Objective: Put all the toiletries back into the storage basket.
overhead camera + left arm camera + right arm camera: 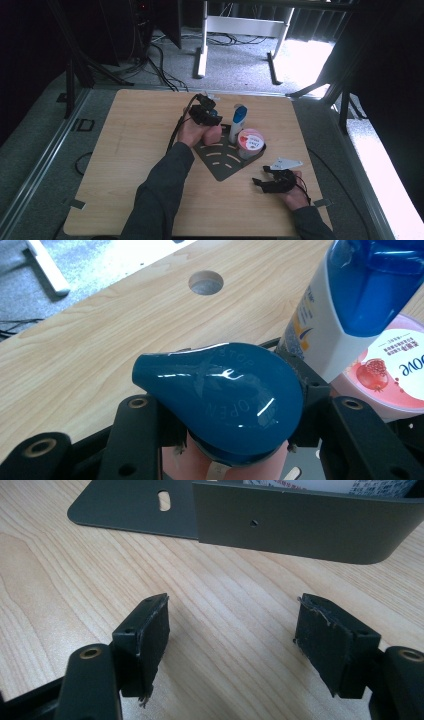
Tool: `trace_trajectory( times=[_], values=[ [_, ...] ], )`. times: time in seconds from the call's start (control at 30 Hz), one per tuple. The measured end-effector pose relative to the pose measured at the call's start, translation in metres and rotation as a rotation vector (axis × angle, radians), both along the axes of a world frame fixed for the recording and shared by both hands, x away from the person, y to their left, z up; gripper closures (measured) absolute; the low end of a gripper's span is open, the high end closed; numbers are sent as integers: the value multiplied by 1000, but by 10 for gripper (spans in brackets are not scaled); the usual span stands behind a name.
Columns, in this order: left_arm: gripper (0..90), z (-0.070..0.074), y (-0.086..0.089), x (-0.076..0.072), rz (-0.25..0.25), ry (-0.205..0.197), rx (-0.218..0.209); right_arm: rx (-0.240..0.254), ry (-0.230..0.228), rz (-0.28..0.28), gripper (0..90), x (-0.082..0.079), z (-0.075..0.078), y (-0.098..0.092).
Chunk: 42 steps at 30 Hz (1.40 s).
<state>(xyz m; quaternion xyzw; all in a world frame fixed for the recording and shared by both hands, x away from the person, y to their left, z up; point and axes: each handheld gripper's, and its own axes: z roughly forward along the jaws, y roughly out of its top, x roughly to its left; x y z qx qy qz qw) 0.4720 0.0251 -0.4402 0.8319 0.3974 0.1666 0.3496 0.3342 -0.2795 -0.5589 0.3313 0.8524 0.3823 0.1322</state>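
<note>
Left claw [230, 440] is clamped on the pink bottle [220, 467] below its glossy blue cap [220, 400]; slippery, so grip the body. Right claw [232, 645], at the rack's [220, 167] 4 o'clock, stands apart and empty

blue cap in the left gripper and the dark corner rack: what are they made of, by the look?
Blue cap: likely glossy moulded plastic, going by sharp white highlights and raised lettering on top. Corner rack: looks like thin sheet metal with a matte dark grey coating, given its flat bent wall, rounded corner and punched slots; rigid plastic cannot be ruled out.
</note>
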Motion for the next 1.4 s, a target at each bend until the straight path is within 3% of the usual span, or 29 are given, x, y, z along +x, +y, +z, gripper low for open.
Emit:
trace_trajectory(
  times=[0.63, 1.4],
  values=[
    [528, -12, -9, 6, 9, 3, -13, 3, 1, 1, 293, 0, 0, -1],
    [528, -13, -17, 10, 24, -4, -24, 3, 0, 3, 293, 0, 0, -1]
  ],
)
